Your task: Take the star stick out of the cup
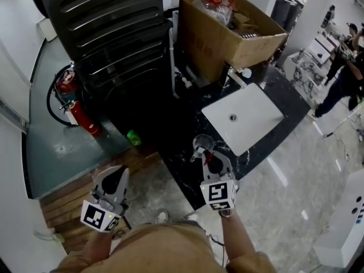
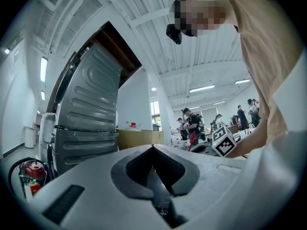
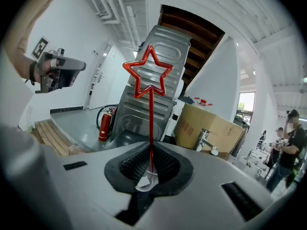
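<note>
My right gripper [image 1: 210, 159] is over the black counter's front edge, shut on the thin red star stick [image 1: 206, 158]. In the right gripper view the stick [image 3: 150, 123] rises straight out of the closed jaws of the right gripper [image 3: 151, 146], and its open red star is clear of everything. A clear cup [image 1: 202, 143] stands on the black counter [image 1: 182, 152], right at that gripper's tips in the head view; I cannot tell if they touch. My left gripper [image 1: 118, 174] hangs off to the left over the floor. The left gripper [image 2: 152, 148] has its jaws together on nothing.
A white sink basin [image 1: 243, 118] is set into the counter beyond the cup, with a faucet [image 1: 236, 76] and an open cardboard box [image 1: 227, 36] behind it. A ribbed dark metal unit [image 1: 114, 38] stands at the back left. Red fire extinguishers [image 1: 82, 117] lean beside it. People stand far right.
</note>
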Tool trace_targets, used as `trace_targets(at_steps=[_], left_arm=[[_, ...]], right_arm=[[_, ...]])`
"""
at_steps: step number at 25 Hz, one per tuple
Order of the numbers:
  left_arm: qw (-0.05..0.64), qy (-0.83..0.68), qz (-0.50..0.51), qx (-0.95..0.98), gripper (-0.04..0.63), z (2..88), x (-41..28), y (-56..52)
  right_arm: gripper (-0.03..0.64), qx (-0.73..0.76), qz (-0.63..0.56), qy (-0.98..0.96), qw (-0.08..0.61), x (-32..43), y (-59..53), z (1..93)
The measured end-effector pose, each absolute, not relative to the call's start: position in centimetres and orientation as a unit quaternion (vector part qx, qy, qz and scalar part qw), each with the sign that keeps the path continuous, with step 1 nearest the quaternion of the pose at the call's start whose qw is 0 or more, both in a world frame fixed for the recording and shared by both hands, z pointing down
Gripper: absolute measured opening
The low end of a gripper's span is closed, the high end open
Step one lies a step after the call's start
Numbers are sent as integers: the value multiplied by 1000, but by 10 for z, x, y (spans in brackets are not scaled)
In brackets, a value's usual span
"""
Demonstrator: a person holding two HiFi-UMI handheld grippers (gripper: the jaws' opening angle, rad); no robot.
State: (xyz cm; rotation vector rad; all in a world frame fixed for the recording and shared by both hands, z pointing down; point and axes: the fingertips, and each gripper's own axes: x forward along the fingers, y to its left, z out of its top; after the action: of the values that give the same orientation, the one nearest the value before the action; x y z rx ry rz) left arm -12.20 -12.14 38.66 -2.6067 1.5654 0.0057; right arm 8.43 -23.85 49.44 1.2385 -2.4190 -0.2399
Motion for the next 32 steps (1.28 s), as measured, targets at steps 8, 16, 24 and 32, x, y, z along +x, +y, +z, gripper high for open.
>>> trace_targets(at_steps=[8,16,24,32], left_arm=[[51,504,4,-862,0,387,-118,-120],[51,496,10,-867,0,387,-117,-118],[51,483,15,-874,0,386,-111,-119],[55,472,18,-880,0,384,-102,-115]], right_arm=[[14,455,-77,-868,183,88,-235,481],[14,466,-73,-865,171,95,-229,467],[14,477,-73,-862,154,101,-220,452],[14,484,-86,-860,136,108,-207,430]])
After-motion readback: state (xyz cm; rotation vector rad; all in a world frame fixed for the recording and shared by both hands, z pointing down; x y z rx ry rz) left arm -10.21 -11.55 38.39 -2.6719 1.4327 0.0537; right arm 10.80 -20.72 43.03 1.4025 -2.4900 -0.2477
